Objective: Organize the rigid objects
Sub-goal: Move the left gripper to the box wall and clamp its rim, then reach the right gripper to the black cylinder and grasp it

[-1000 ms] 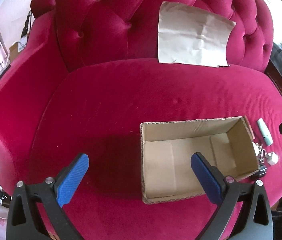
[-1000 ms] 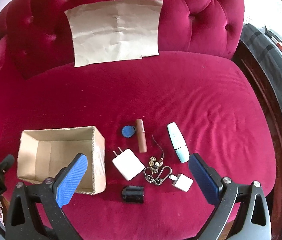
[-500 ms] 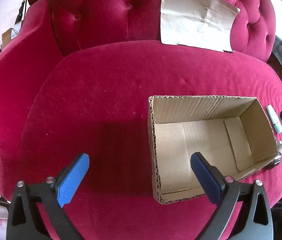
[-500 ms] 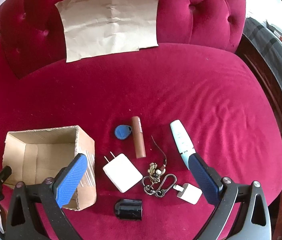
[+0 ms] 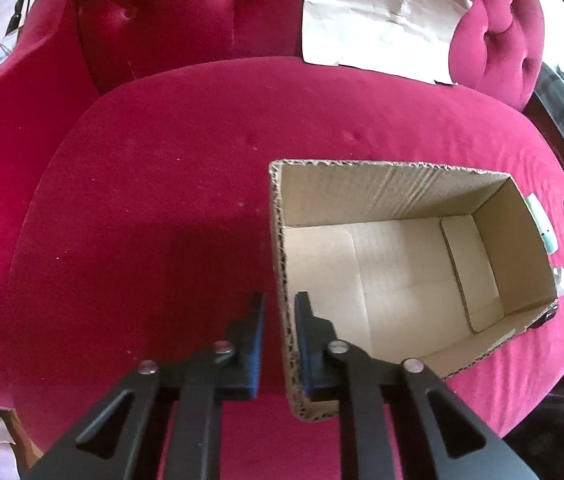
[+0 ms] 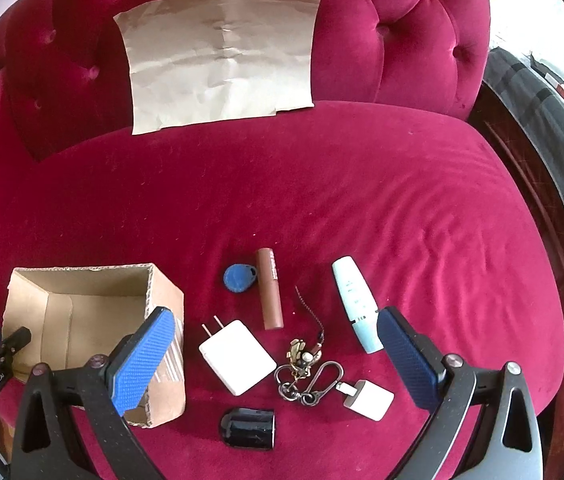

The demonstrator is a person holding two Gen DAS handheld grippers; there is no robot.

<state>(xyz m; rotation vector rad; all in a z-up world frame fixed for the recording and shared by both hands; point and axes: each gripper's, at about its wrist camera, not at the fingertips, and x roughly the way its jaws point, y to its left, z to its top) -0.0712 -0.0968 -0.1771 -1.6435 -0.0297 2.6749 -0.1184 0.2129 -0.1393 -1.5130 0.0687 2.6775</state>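
Closing on the near left wall of the cardboard box (image 5: 402, 264), the left gripper (image 5: 279, 344) has one pad outside and one inside, though a sliver of gap still shows on the outer side. The box sits open and empty on the red sofa (image 5: 153, 184). To do this well, the grip should stay low and square so the thin wall does not buckle or tip the box. The right gripper (image 6: 273, 354) hangs wide open, holding nothing. Only its view shows the loose things right of the box: white charger (image 6: 237, 356), brown tube (image 6: 270, 288), blue tag (image 6: 239, 278), keyring (image 6: 306, 372), black cap (image 6: 247, 428).
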